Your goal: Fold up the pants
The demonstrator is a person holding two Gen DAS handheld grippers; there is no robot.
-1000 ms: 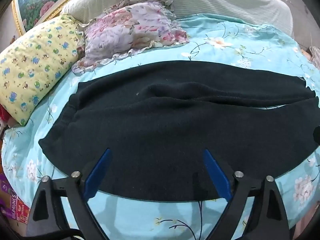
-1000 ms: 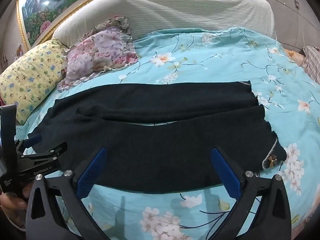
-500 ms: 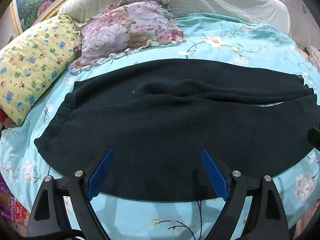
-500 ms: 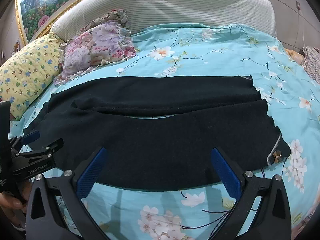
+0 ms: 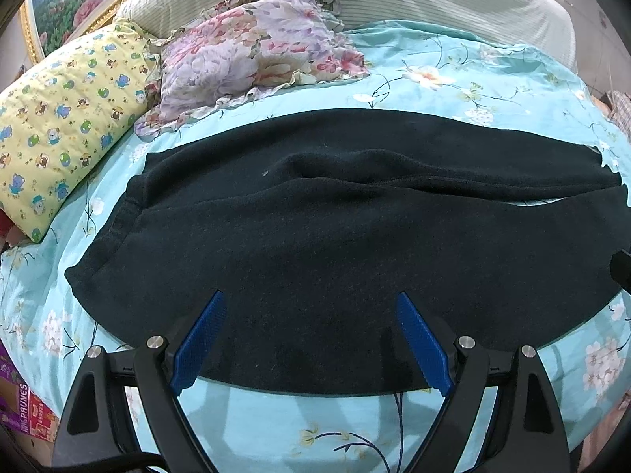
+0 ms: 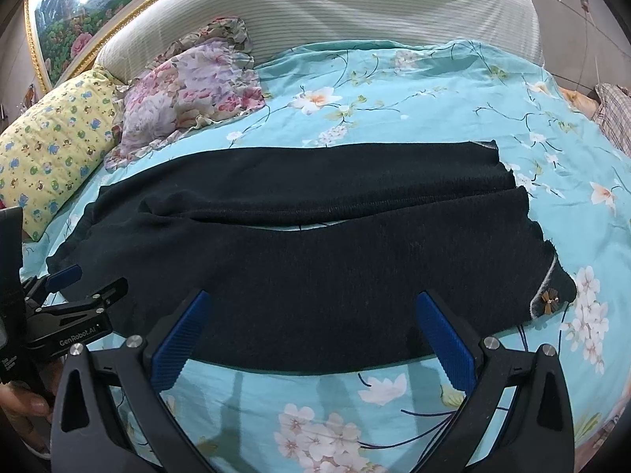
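Black pants point(image 5: 335, 228) lie spread flat across the bed, waistband at the left, both legs running to the right with cuffs at the right point(image 6: 524, 220). A small flower ornament point(image 6: 549, 298) sits on the near cuff. My left gripper point(image 5: 311, 305) is open and empty, hovering over the near edge of the pants by the hip. My right gripper point(image 6: 311, 303) is open and empty over the near leg. The left gripper also shows at the left of the right wrist view point(image 6: 84, 280).
The bed has a turquoise floral sheet point(image 6: 394, 90). A yellow cartoon pillow point(image 5: 59, 118) and a pink floral pillow point(image 5: 252, 51) lie at the back left by the striped headboard point(image 6: 335, 8). A purple box point(image 5: 23, 406) sits beside the bed at lower left.
Both grippers have shifted slightly forward and up over the pants. The pants have not moved and both grippers stay open.
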